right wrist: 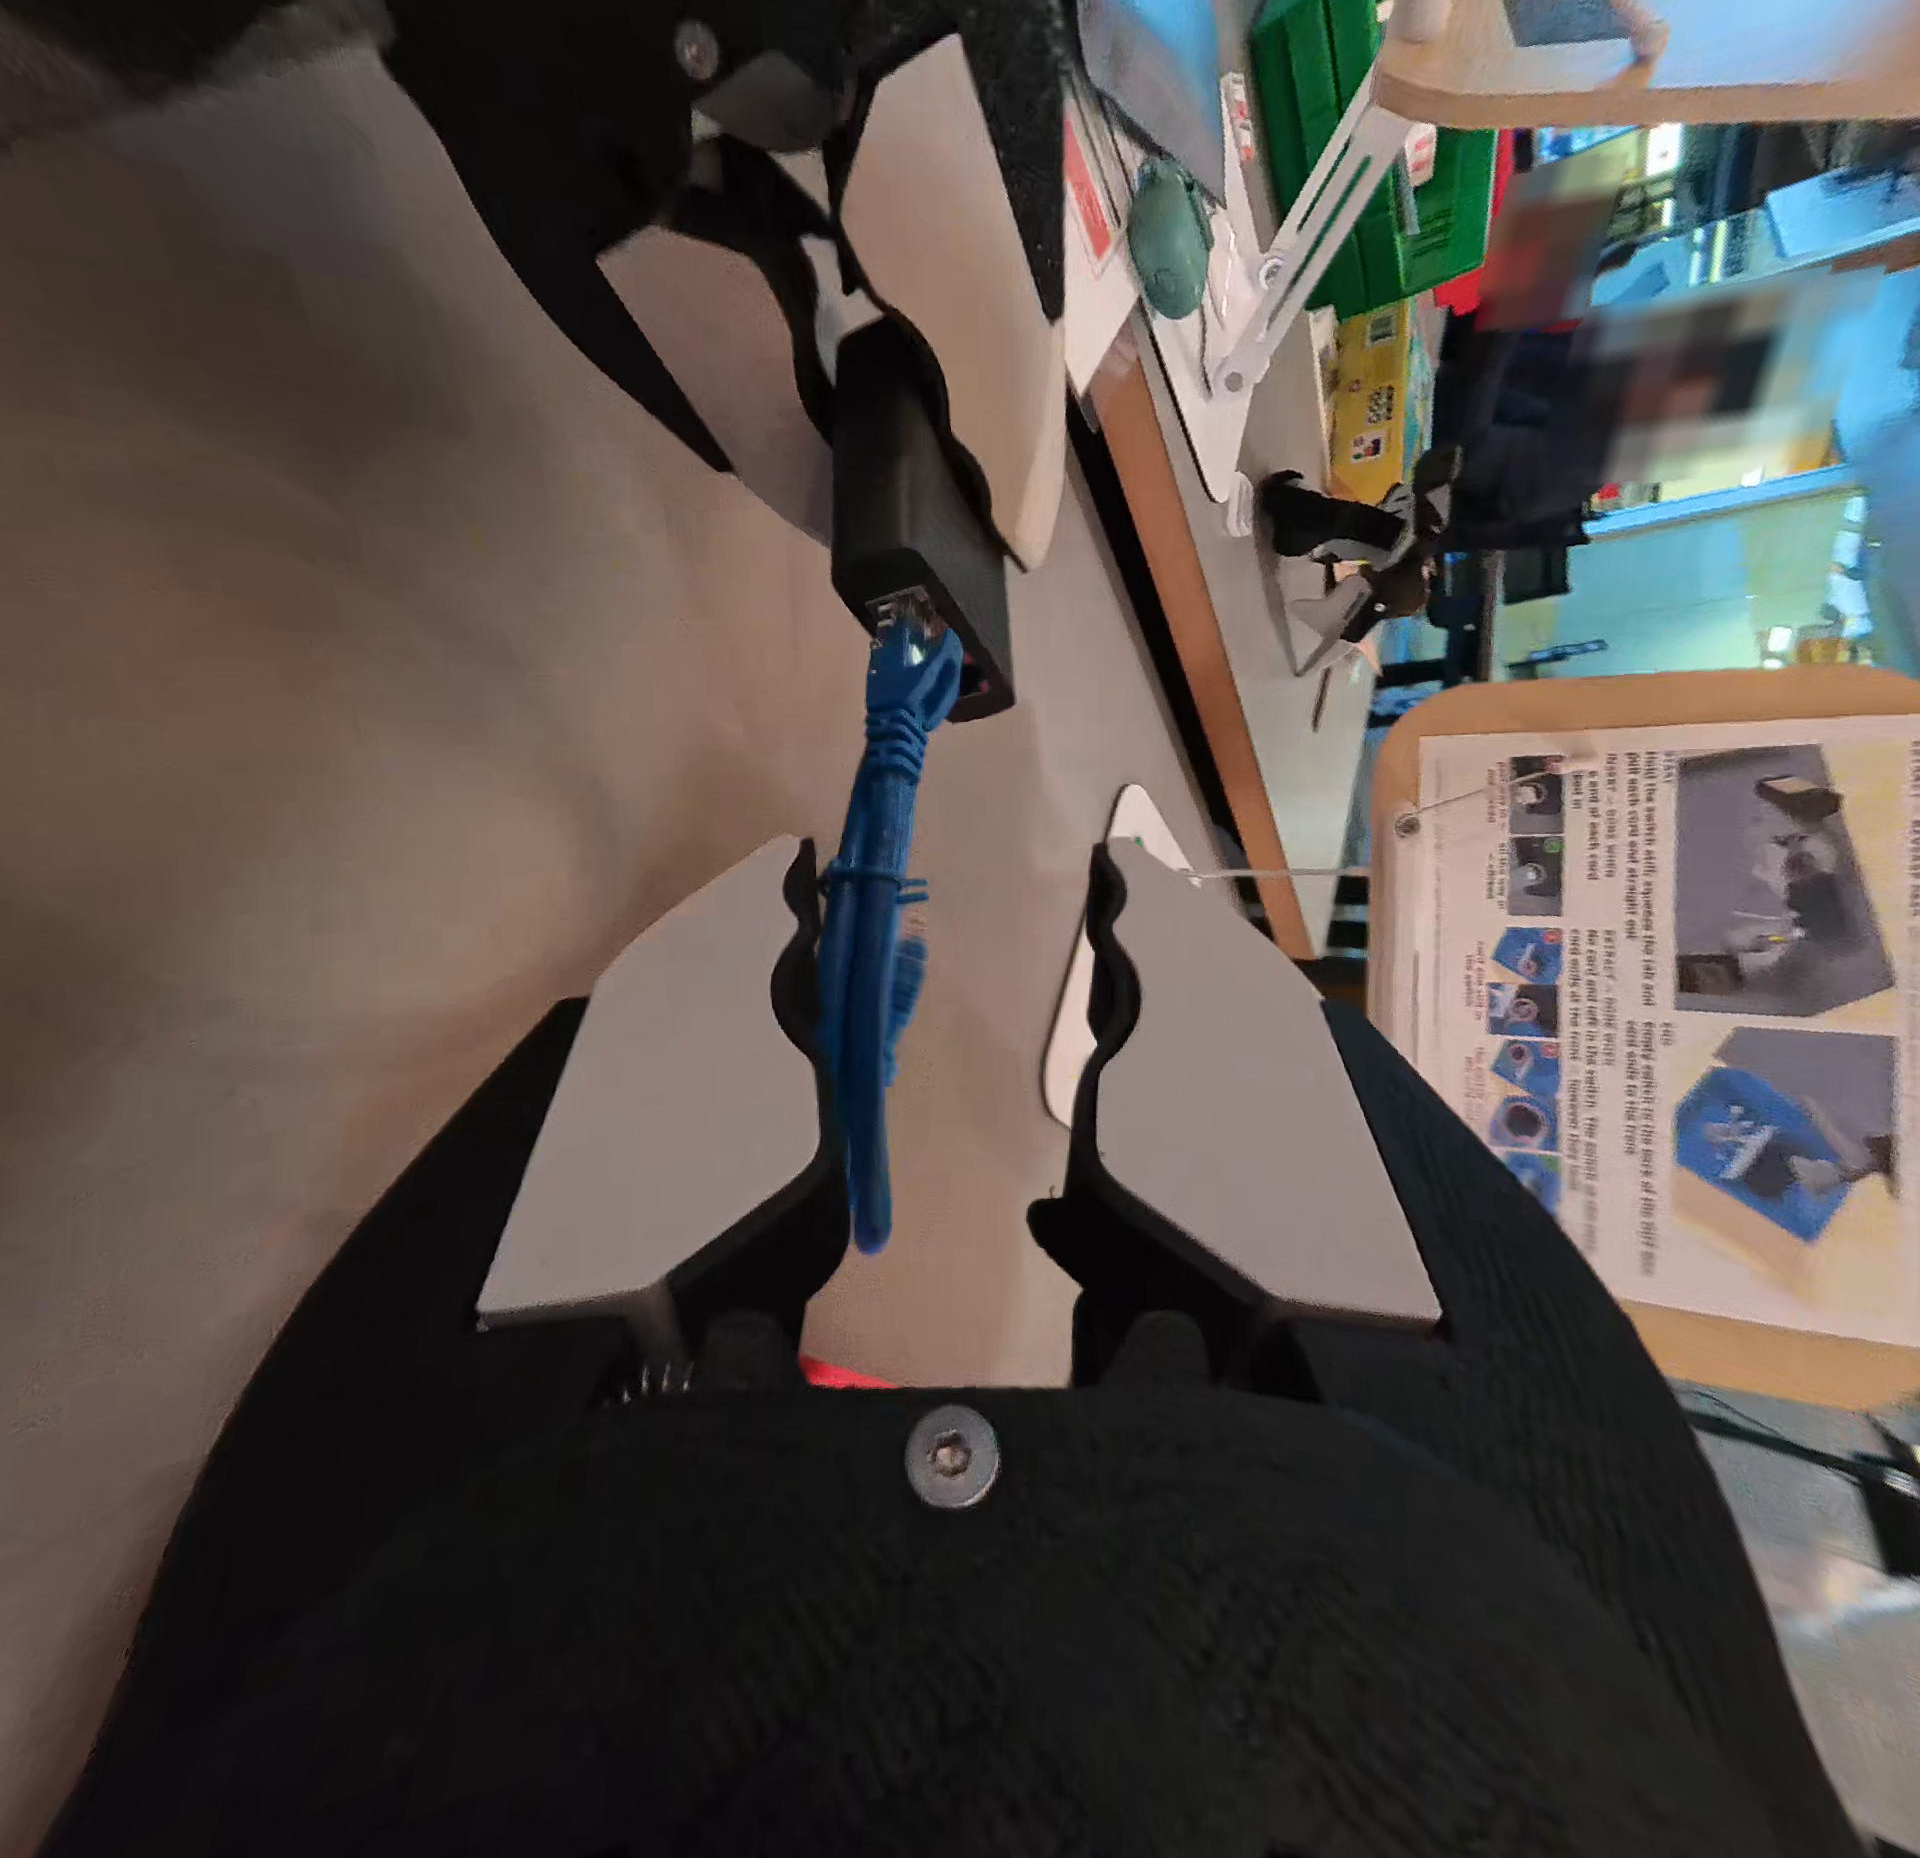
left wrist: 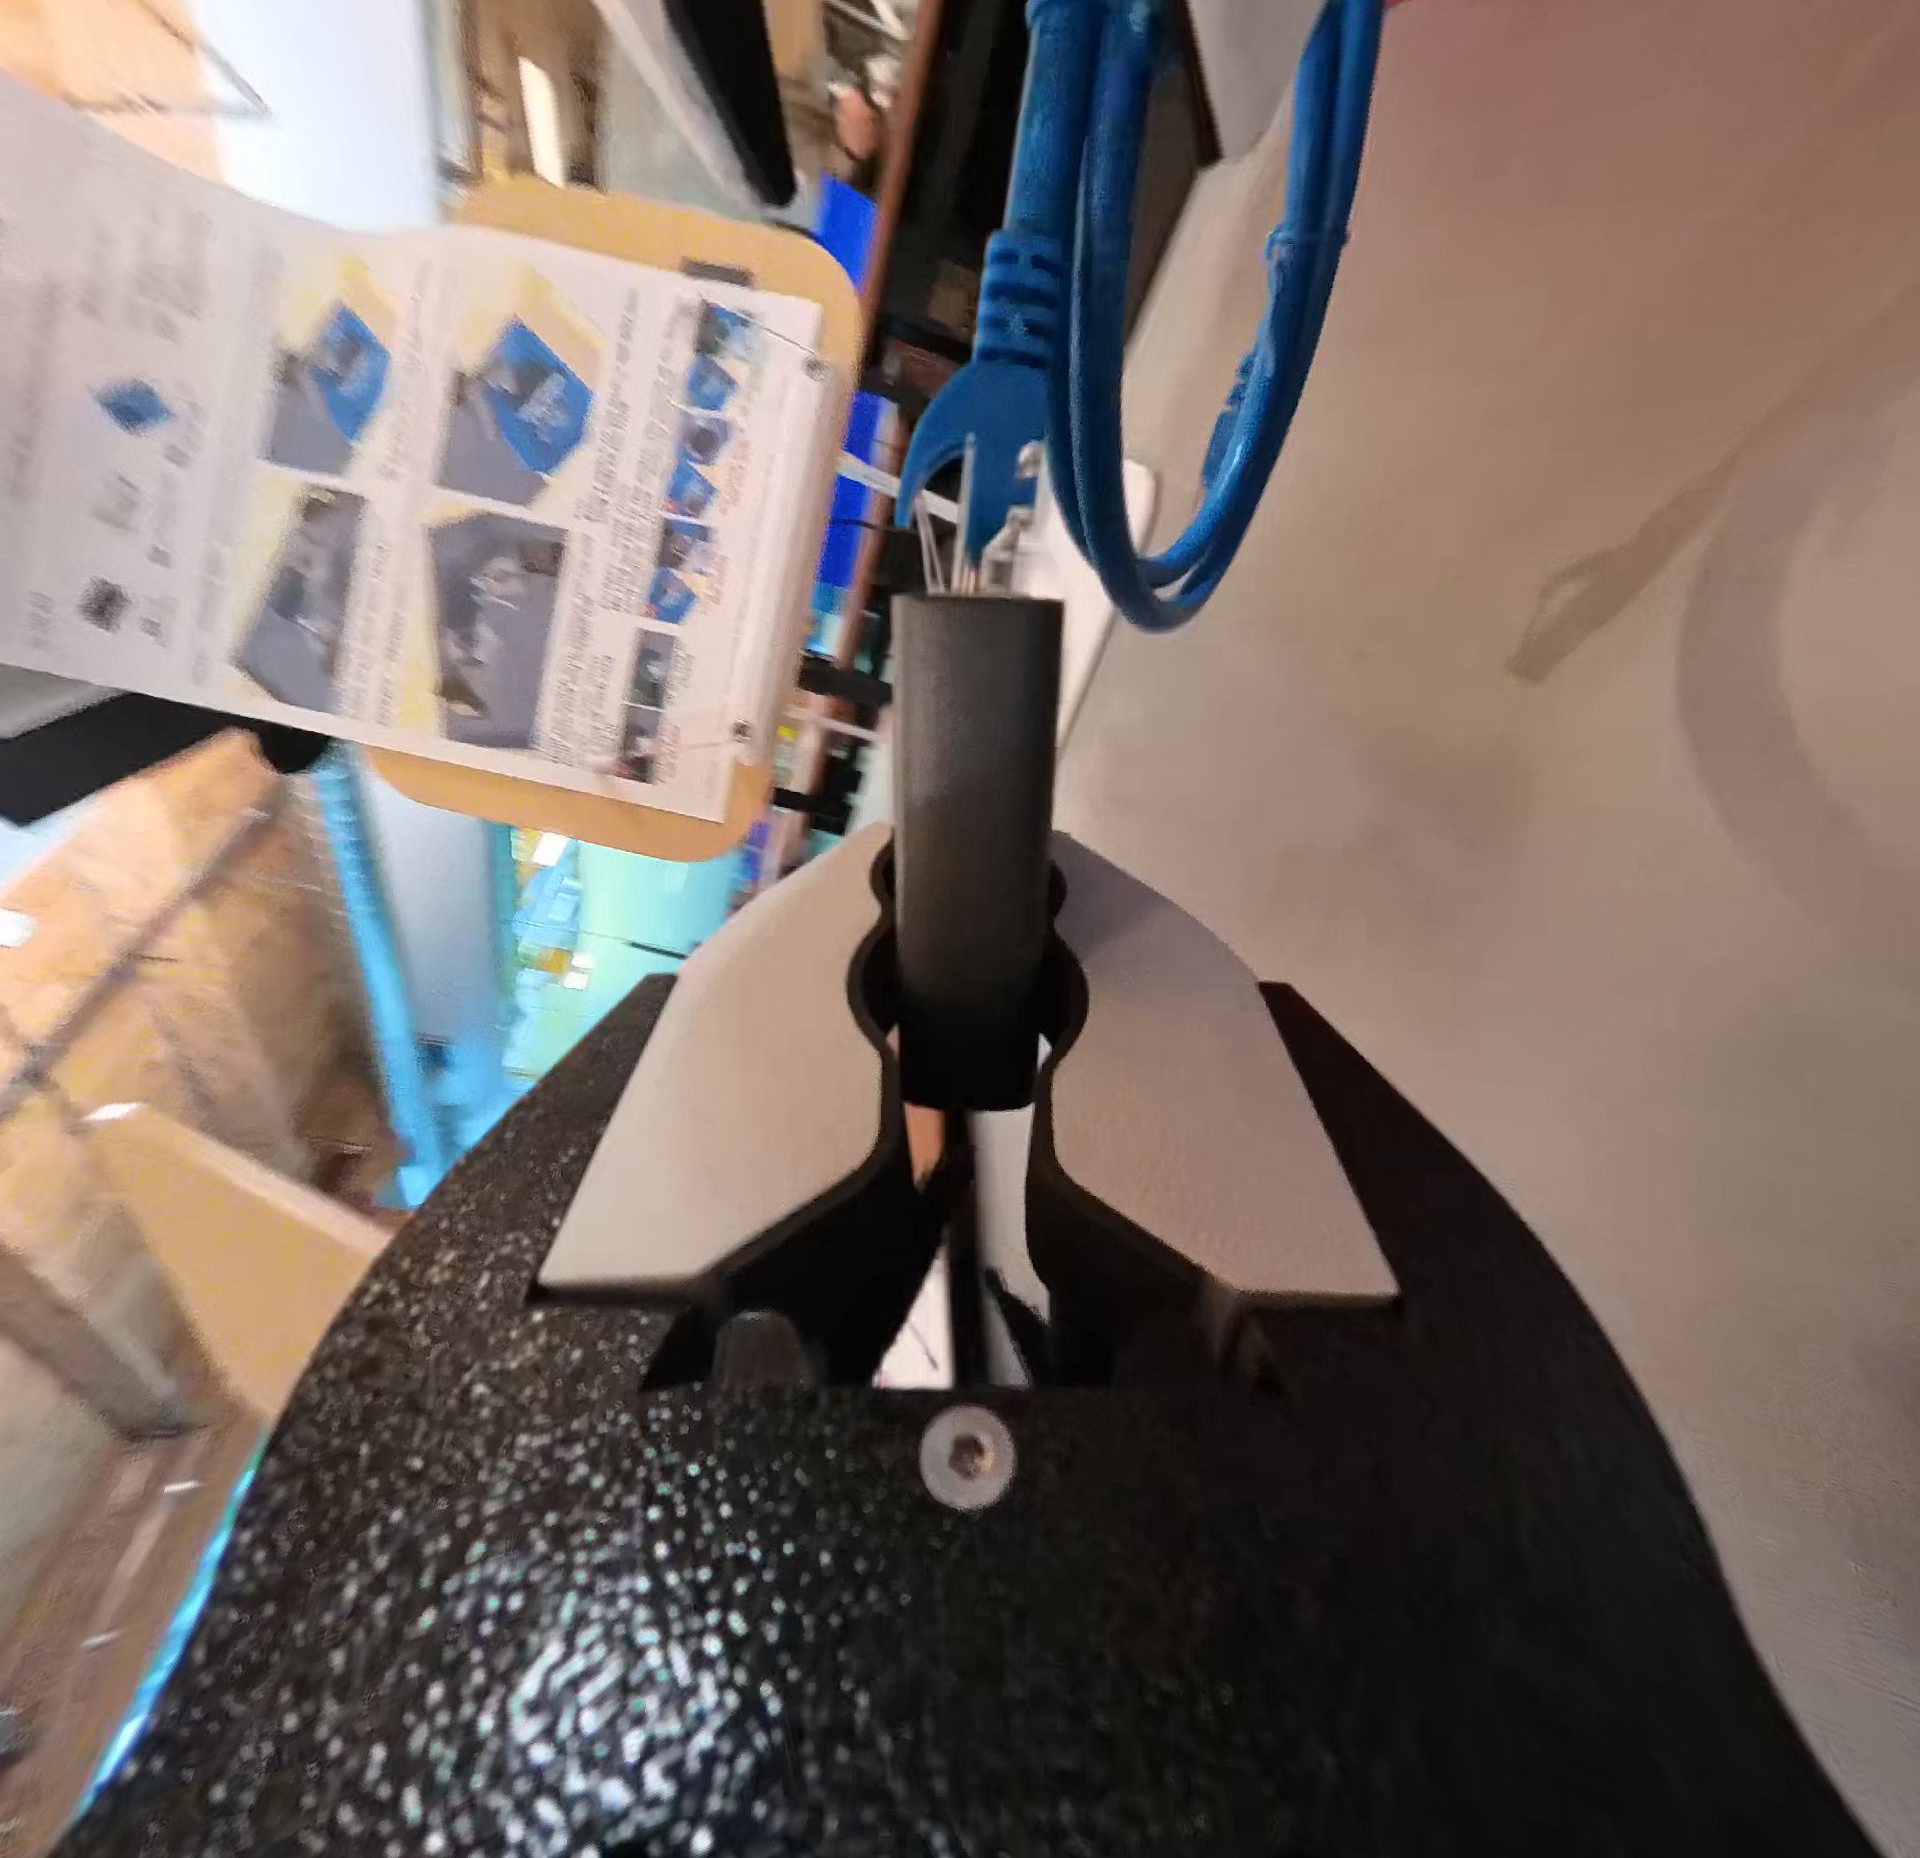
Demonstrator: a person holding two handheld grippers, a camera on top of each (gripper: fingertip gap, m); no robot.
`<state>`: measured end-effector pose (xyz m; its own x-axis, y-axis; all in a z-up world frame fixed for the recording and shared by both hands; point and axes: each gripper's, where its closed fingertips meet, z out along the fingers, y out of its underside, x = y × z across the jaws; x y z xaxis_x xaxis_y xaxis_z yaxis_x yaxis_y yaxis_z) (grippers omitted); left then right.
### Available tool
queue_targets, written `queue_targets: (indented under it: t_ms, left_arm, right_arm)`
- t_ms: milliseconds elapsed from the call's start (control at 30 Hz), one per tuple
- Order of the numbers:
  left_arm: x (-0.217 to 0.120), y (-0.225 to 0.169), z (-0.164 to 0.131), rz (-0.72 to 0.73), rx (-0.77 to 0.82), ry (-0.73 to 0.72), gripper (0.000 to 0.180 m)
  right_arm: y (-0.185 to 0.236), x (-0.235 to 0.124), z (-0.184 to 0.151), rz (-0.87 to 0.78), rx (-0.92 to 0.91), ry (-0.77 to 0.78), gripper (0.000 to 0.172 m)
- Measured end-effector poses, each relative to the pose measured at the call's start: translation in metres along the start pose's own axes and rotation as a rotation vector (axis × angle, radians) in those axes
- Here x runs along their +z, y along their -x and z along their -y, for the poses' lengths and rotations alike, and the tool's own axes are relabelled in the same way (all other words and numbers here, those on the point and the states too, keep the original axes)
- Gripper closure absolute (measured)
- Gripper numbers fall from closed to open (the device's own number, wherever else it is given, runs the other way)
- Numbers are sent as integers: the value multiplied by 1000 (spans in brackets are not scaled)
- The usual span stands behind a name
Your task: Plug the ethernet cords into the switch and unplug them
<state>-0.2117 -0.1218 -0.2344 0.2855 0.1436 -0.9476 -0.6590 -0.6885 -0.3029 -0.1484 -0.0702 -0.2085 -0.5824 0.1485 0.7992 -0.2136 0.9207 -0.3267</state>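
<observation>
My left gripper (left wrist: 971, 873) is shut on the black switch (left wrist: 977, 832), with both pads against its sides. A blue ethernet plug (left wrist: 997, 374) sits at the switch's far end, and the blue cord (left wrist: 1195, 354) loops beyond it. The right wrist view shows the same switch (right wrist: 914, 520) in the left gripper, with the blue plug (right wrist: 909, 665) in a port. My right gripper (right wrist: 951, 873) is open. The bundled blue cord (right wrist: 868, 977) hangs between its fingers, against the left finger (right wrist: 727, 977) and well clear of the right one.
A pale table (left wrist: 1455, 873) lies under both grippers. A wooden clipboard with a printed sheet (right wrist: 1662, 1029) stands to the right and also shows in the left wrist view (left wrist: 520, 520). Green bins (right wrist: 1351, 94) and a white lamp arm (right wrist: 1299, 229) stand beyond the table edge. My hands' fingertips stand some 9 cm from each other.
</observation>
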Motion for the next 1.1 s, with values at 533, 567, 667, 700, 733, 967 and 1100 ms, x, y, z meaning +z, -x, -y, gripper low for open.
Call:
queue_targets:
  t_ms: [533,567,667,700,733,967,1100]
  left_arm:
    - [-17,35,27,302,96,-84,160]
    - [-17,36,25,304,93,-78,160]
    - [-18,39,24,318,86,-75,159]
    - [-19,40,24,320,80,-73,160]
    - [-19,40,23,321,78,-70,160]
    - [-18,38,24,303,84,-47,160]
    - [-14,32,22,266,85,-33,160]
  right_arm:
    - [8,-9,40,257,454,-307,146]
    - [6,-9,42,252,470,-318,150]
    - [1,-9,46,241,495,-346,160]
    - [1,-9,47,240,497,-350,160]
    - [0,-9,47,244,503,-348,160]
    - [2,-9,48,275,525,-340,161]
    - [5,-5,46,286,528,-317,161]
